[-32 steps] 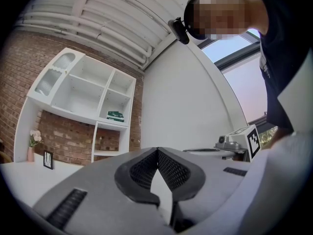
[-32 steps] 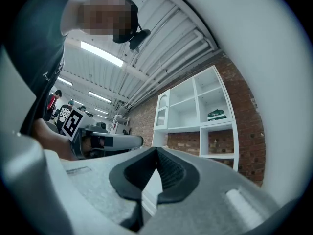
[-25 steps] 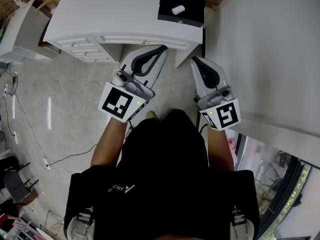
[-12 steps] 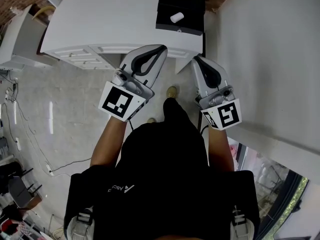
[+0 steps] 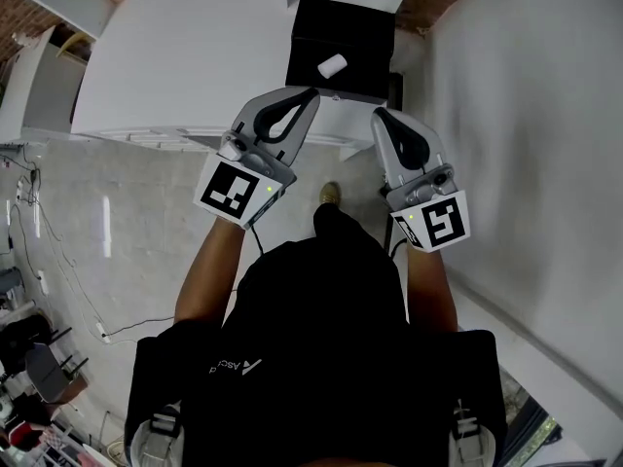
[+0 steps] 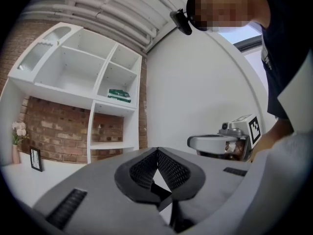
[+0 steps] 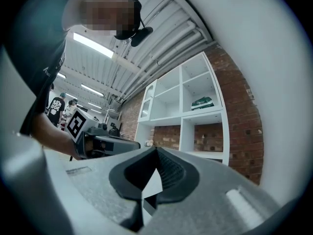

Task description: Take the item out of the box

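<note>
An open black box stands on the near right part of the white table. A small white cylinder-shaped item lies inside it near the front wall. My left gripper is shut with nothing between its jaws, its tip just short of the box's front left corner. My right gripper is also shut and empty, a little right of and below the box's front right corner. The left gripper view shows the closed left gripper aimed level at the wall; the box is hidden there. The closed right gripper faces the shelves.
A white wall panel runs along the right side. White open shelving on a brick wall stands beyond the table, with a green packet on one shelf. Cables trail on the floor at left. My shoe shows below the table edge.
The person has stepped toward the table. The box and table edge have come nearer, and both shut grippers now reach up to the box's front.
</note>
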{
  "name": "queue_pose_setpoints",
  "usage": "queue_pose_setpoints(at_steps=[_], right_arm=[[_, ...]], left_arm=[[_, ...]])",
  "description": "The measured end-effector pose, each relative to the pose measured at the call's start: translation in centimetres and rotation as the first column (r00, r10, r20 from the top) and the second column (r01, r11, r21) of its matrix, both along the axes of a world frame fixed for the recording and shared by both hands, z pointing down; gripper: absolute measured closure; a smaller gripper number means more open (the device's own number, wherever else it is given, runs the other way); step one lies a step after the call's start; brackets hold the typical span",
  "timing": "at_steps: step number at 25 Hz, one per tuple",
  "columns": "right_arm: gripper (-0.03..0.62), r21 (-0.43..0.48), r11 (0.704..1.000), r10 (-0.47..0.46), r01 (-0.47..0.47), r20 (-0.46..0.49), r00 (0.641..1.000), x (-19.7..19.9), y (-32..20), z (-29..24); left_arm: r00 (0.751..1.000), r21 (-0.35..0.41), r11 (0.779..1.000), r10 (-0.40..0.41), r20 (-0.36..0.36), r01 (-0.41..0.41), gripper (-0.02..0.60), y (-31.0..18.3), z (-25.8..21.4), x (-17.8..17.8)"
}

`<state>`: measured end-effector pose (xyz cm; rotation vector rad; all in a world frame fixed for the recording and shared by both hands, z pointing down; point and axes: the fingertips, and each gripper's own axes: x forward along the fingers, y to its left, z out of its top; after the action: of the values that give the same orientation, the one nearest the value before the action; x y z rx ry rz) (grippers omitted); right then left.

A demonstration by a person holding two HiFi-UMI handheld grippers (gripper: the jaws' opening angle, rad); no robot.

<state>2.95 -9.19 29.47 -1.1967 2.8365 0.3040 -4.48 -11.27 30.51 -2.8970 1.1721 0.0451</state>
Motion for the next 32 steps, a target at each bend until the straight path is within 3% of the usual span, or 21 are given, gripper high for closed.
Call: queue_pose_setpoints(at_steps=[8,14,21,32], right_arm=[[0.592,-0.027,0.999,-0.04,0.04,-0.006,0.999,4.0,-8.0,1.7],[0.592,-0.056,0.996,-0.064,0.063,-0.009,0.998,5.5,-11.3,2.7],[0.592,-0.092,0.994,-0.055,0.055,0.001,0.998,5.9,-13.0,4.1],[0.592,-0.118,0.993,0.022,-0.021,0.008,1.0,6.5,-14.7,5.1]], left_arm=[[0.989,-0.125,0.991,-0.035,0.143,0.053,0.581,-9.6,6.3,3.5],[0.952,-0.26,0.959,-0.028,0.304,0.111,0.542,-14.0,11.5,4.3],[0.882,-0.39,0.914,0.093,0.462,0.108,0.461,-15.7,16.9,5.4],[0.77,-0.576,0.806,0.281,0.573,0.135,0.387,-18.4,24.4,6.3]])
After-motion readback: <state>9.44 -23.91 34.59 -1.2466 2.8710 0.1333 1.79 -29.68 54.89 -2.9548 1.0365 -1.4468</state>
